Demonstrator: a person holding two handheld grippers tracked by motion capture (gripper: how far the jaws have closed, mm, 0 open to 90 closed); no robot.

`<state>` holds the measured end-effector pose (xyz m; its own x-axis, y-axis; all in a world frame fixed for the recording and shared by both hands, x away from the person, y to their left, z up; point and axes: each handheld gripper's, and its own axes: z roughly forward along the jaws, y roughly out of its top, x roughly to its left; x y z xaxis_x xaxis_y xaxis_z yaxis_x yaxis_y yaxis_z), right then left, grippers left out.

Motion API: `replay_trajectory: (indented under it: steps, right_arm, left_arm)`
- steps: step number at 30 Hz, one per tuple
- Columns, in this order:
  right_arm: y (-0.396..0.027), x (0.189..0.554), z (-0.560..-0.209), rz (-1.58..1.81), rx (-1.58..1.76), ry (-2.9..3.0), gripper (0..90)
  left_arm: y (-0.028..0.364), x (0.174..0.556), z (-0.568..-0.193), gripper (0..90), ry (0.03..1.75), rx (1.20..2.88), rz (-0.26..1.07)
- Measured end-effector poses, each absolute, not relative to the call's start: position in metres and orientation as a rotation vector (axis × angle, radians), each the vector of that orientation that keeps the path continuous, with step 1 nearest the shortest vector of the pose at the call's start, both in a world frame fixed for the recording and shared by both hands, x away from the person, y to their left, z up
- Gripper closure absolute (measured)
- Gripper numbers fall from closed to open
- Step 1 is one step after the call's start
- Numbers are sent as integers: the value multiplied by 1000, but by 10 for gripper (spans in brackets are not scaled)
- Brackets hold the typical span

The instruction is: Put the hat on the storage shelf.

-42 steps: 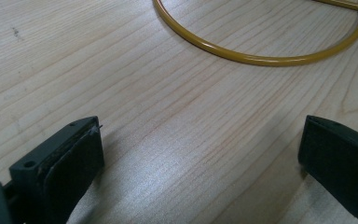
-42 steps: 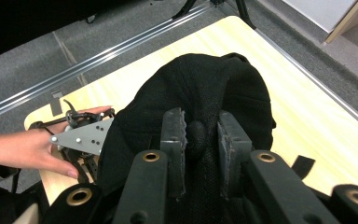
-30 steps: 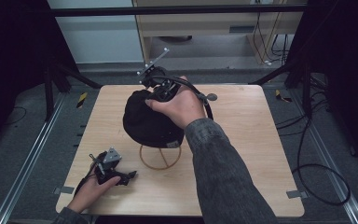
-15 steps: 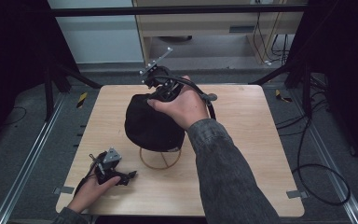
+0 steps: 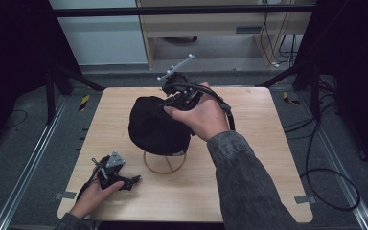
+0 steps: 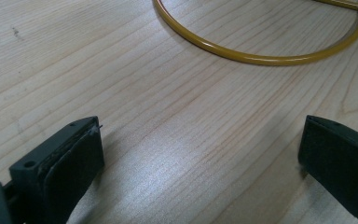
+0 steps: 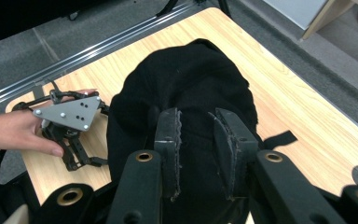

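Black cap (image 5: 155, 125) sits atop a yellow wire stand (image 5: 164, 163) near the middle of the wooden table (image 5: 268, 158). The right gripper (image 7: 196, 126) pinches a fold of the cap's cloth between its nearly closed jaws, at the side toward the far edge. The left gripper (image 5: 124, 181) rests by the near left corner, jaws wide apart over bare wood, nothing between them.

A light wooden table with rounded corners (image 5: 268, 158) is set on a grey carpeted floor (image 5: 330, 143), flanked by metal floor rails (image 5: 26, 167). Black cables (image 5: 326, 187) are coiled at the right (dimly lit). A pale wooden cabinet (image 5: 211, 24) is seen behind.
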<state>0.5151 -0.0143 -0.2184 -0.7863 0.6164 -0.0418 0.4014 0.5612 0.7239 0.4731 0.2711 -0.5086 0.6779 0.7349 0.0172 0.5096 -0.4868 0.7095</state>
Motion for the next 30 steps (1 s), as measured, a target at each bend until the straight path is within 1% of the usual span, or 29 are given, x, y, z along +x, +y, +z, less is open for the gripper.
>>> replay_trajectory:
  steps: [9, 13, 14, 17, 21, 26, 30]
  right_arm:
    - [-42, 509, -221, 1069, 893, 2467, 710]
    - [-55, 507, -224, 1063, 921, 2446, 653]
    - [-60, 506, -225, 1061, 937, 2431, 624]
    - [-69, 504, -225, 1068, 942, 2405, 595]
    - [-82, 501, -225, 1073, 972, 2369, 504]
    - [-97, 496, -225, 1068, 1018, 2318, 322]
    - [-106, 494, -227, 1055, 1047, 2274, 202]
  left_arm:
    - [271, 473, -509, 0, 952, 2195, 419]
    - [271, 473, -509, 0, 952, 2195, 419]
    - [271, 473, -509, 0, 952, 2196, 418]
    - [271, 473, -509, 0, 952, 2195, 419]
    - [271, 473, -509, 0, 953, 2194, 416]
    - [271, 473, -509, 0, 952, 2197, 416]
    - [271, 473, -509, 0, 953, 2197, 418]
